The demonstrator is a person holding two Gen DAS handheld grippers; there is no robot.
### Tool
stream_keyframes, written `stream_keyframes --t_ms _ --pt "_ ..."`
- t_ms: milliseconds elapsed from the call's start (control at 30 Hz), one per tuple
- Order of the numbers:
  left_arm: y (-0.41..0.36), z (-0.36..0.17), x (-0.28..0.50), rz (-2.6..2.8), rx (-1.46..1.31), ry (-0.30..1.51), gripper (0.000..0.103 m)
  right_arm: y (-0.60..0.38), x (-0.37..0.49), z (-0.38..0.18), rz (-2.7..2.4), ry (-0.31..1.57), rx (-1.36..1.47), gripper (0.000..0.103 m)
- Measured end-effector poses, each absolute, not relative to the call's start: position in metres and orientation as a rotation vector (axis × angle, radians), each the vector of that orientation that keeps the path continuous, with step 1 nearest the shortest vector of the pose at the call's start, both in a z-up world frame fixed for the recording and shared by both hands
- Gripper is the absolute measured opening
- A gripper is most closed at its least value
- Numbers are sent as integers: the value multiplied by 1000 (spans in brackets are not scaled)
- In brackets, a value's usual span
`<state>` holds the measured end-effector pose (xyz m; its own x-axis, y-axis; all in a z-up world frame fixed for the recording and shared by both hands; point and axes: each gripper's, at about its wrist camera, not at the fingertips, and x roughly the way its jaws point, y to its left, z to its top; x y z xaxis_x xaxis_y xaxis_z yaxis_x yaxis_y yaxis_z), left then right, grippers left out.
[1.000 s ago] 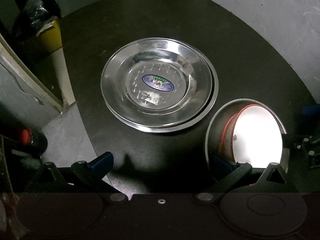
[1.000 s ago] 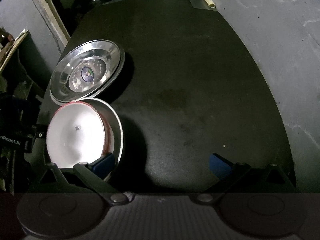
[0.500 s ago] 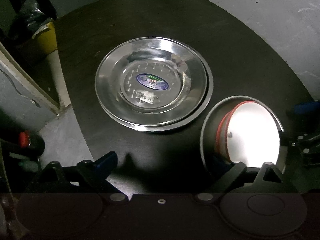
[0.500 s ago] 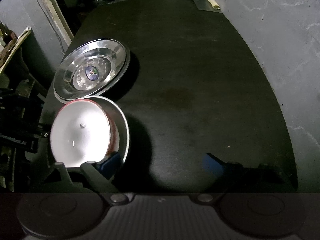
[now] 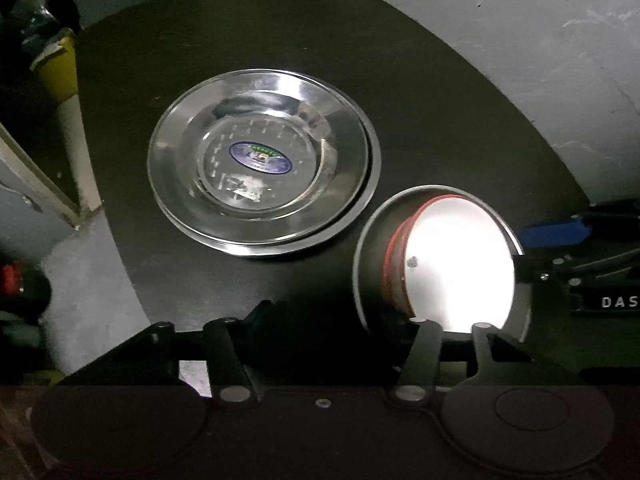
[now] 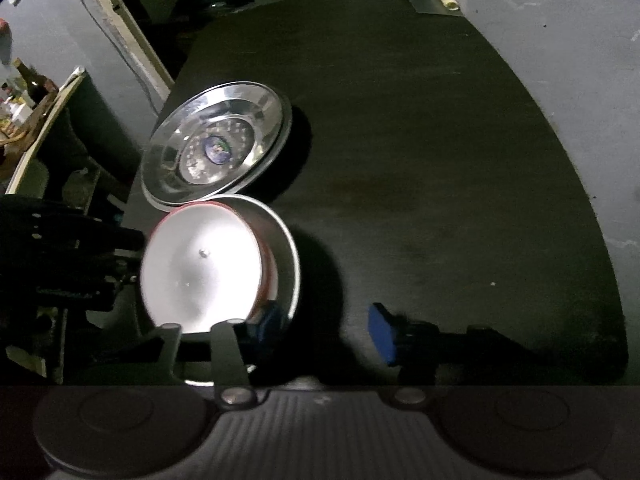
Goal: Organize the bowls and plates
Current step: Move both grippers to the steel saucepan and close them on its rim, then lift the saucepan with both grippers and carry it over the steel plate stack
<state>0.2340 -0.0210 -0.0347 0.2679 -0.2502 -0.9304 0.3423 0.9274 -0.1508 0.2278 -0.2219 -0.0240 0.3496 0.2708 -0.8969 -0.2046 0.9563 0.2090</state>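
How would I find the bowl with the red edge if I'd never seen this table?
Look at the round black table. Beside the shiny steel plates stands a grey metal bowl; nested inside it is the white bowl with the red rim, the only red-edged dish.

The table (image 5: 420, 92) was black. The plates (image 5: 256, 160) were shiny silver, the top one bearing an oval blue label (image 5: 259, 157) with green. The bowl (image 5: 452, 264) was white inside with a red rim, nested in a grey one.
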Motion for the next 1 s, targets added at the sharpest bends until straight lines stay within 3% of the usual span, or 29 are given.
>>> stream_keyframes --t_ms 133,367,667,1000 --pt "-20 -35 234 -420 59 1237 43 -220 228 -23 333 1174 76 37" --pt "-19 -35 233 -443 22 1235 31 -224 230 -25 332 1194 127 35" --pt "-22 -31 232 -471 14 1226 11 -222 230 -27 378 1204 160 17" --pt "-23 -29 232 -466 24 1221 11 -226 232 -29 394 1217 209 18"
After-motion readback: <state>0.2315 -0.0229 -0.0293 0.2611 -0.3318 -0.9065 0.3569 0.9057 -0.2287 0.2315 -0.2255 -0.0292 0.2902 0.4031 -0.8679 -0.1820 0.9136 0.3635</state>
